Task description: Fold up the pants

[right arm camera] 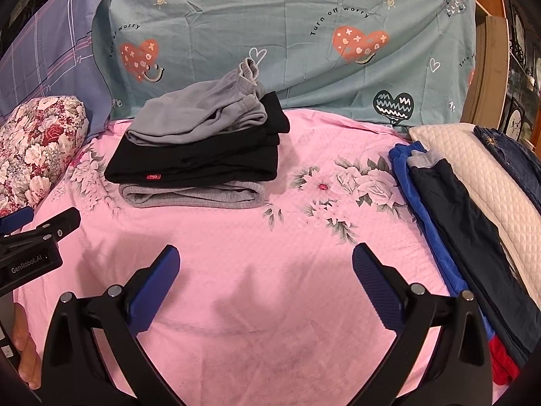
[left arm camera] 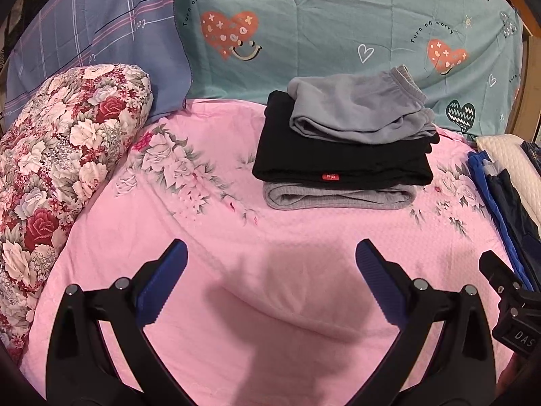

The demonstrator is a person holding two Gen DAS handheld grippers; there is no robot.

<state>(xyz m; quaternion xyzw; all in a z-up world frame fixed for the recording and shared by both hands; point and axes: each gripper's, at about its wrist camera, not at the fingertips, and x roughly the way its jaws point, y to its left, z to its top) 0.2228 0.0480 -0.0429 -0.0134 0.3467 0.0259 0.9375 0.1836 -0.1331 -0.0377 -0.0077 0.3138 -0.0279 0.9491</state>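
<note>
A stack of folded pants lies at the far side of the pink bedspread [left arm camera: 236, 270]: grey pants [left arm camera: 358, 111] on top, black pants [left arm camera: 338, 159] with a red tag in the middle, a grey knit pair [left arm camera: 338, 198] at the bottom. The right wrist view shows the same grey pants [right arm camera: 199, 115] on the black pants [right arm camera: 199, 162]. Dark navy and blue pants [right arm camera: 453, 209] lie stretched out unfolded along the right edge. My left gripper [left arm camera: 270, 260] is open over bare bedspread. My right gripper [right arm camera: 265, 264] is open too, nothing between its fingers.
A floral pillow [left arm camera: 57, 176] sits at the left. Teal heart-print bedding [left arm camera: 338, 27] and a purple plaid pillow [left arm camera: 94, 34] stand at the back. A cream quilted cushion [right arm camera: 473, 169] and denim [right arm camera: 507, 152] lie at the right. A hand [right arm camera: 23, 348] shows at lower left.
</note>
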